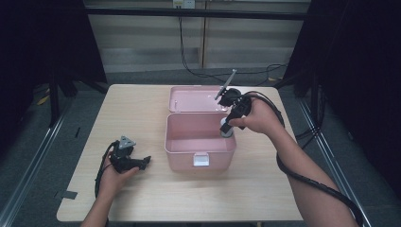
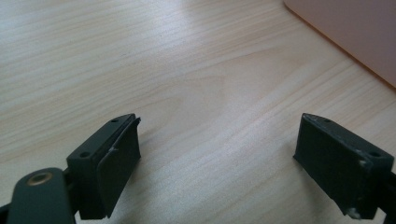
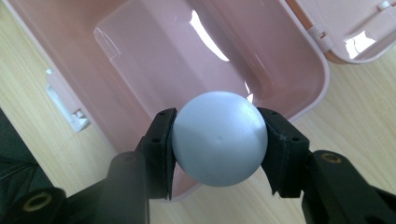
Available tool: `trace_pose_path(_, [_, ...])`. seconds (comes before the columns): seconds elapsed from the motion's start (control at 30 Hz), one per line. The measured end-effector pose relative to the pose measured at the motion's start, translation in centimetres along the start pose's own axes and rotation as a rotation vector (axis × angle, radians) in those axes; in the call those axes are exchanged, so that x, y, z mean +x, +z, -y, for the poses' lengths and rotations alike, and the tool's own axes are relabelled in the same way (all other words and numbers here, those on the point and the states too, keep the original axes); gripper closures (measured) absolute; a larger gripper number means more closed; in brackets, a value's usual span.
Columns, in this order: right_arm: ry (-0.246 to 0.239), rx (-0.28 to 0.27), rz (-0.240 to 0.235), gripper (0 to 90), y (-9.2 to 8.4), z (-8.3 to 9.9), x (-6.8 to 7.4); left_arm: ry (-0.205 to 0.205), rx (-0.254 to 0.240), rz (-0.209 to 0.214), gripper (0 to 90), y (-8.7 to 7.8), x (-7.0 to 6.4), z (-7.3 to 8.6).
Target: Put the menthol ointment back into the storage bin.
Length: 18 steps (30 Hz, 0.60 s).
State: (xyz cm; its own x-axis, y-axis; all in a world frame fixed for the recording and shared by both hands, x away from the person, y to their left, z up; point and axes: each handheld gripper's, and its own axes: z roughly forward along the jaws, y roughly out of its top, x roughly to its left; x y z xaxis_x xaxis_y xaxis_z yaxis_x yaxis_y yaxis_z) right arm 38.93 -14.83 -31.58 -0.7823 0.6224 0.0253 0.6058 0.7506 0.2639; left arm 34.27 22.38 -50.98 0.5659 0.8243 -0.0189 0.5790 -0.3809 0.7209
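A pale blue-grey ball (image 3: 219,138) sits clamped between the jaws of my right gripper (image 3: 219,144), which hangs over the right rim of an open pink box (image 3: 154,60). In the high view the right gripper (image 1: 227,126) holds the ball (image 1: 227,128) at the box's (image 1: 176,145) right wall, with the pink lid (image 1: 191,99) lying flat behind. My left gripper (image 1: 146,161) rests low on the table to the left of the box. Its jaws (image 2: 219,163) stand wide apart over bare wood with nothing between them.
The light wooden table (image 1: 137,113) has free room left of and in front of the box. A white latch (image 1: 201,159) sits on the box's front wall. A pink corner of the box (image 2: 355,32) lies ahead of the left gripper. Black cables trail from both grippers.
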Motion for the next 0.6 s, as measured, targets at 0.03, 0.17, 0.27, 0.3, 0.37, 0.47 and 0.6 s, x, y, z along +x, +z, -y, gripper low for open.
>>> trace_pose_path(0.03, [0.0,0.004,-0.001,50.4,0.2,-0.1,0.0,0.0,0.0,0.0,13.3,0.0,0.0,0.0])
trace_pose_path(0.17, [0.008,0.006,-0.008,50.4,0.7,-0.7,-0.2,0.0,0.0,0.0,13.3,0.0,0.0,0.0])
trace_pose_path(0.27, [0.009,0.013,-0.009,50.4,1.2,-1.1,-0.2,0.0,0.0,0.0,13.3,0.0,0.0,0.0])
trace_pose_path(0.3, [0.013,0.018,0.0,50.4,1.3,-1.3,-0.2,-0.001,-0.001,0.0,13.3,0.0,0.0,0.0])
trace_pose_path(0.37, [0.015,0.014,-0.001,50.4,1.6,-1.5,-0.2,0.0,0.0,0.0,13.3,0.0,0.0,0.0])
trace_pose_path(0.47, [0.021,0.017,0.003,50.4,2.1,-1.9,-0.3,0.0,0.0,0.0,13.3,0.0,0.0,0.0])
trace_pose_path(0.6, [0.025,0.023,-0.004,50.4,2.7,-2.2,-0.4,0.0,0.0,0.0,13.3,0.0,0.0,0.0])
